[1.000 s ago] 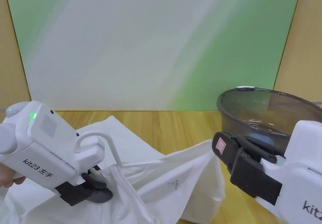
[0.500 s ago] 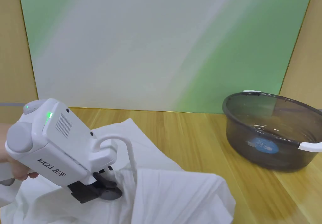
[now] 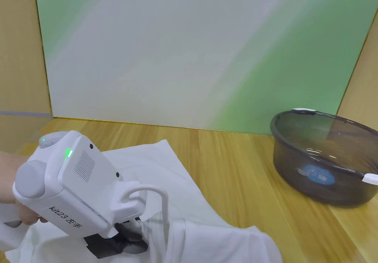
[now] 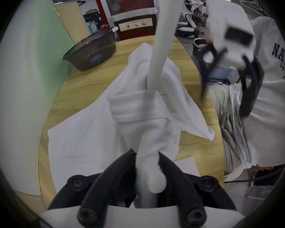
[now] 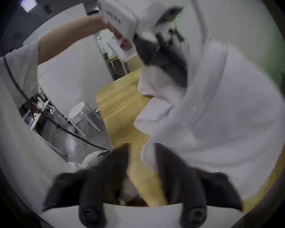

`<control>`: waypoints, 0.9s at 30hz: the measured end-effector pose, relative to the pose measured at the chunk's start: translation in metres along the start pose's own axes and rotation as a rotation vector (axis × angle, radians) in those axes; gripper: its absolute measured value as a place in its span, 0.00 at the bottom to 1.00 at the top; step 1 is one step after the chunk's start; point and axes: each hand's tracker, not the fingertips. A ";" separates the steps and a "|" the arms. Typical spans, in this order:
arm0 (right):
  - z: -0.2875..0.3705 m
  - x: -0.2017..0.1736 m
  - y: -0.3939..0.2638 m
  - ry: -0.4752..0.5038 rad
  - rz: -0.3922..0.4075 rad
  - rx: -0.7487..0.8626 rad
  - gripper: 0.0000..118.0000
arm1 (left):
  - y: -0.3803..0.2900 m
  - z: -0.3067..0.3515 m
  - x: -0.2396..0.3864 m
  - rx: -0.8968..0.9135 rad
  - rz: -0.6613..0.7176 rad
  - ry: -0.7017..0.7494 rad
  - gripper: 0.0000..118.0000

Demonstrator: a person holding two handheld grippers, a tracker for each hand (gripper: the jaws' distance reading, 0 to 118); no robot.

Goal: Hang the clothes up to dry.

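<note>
My left gripper (image 3: 131, 243) (image 4: 147, 159) is low at the table's left, shut on the lower part of a white hanger (image 3: 162, 201) (image 4: 160, 42), with cloth bunched around the bar. The hanger's hook curves up beside the gripper body. A white garment (image 3: 206, 241) (image 4: 82, 132) (image 5: 229, 116) drapes over the hanger and spreads across the wooden table (image 3: 229, 171). In the left gripper view, my right gripper (image 4: 224, 103) hangs off to the right of the garment, blurred, jaws apart. In its own view its jaws (image 5: 142, 154) stand open at the garment's edge, holding nothing.
A dark see-through basin (image 3: 325, 164) (image 4: 90, 53) stands at the table's right. A green and white panel (image 3: 192, 53) closes off the back. The person's body (image 4: 270, 100) is close to the table's near edge. A white stool (image 5: 79, 111) stands on the floor.
The right gripper has let go of the garment and dropped out of the head view. The cloth has slumped over the hanger. The camera has turned left, shifting everything in the picture to the right.
</note>
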 end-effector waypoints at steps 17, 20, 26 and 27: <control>-0.045 0.105 0.099 0.140 0.382 -0.294 0.69 | 0.001 0.004 0.003 0.010 -0.047 -0.003 0.02; -0.060 0.111 0.100 0.199 0.364 -0.306 0.57 | -0.001 0.003 0.004 -0.005 -0.048 -0.018 0.02; -0.063 0.113 0.099 0.222 0.359 -0.304 0.37 | -0.006 0.000 0.005 0.007 -0.037 -0.024 0.02; -0.064 0.114 0.098 0.230 0.350 -0.306 0.06 | -0.007 0.000 0.004 0.005 -0.024 -0.039 0.02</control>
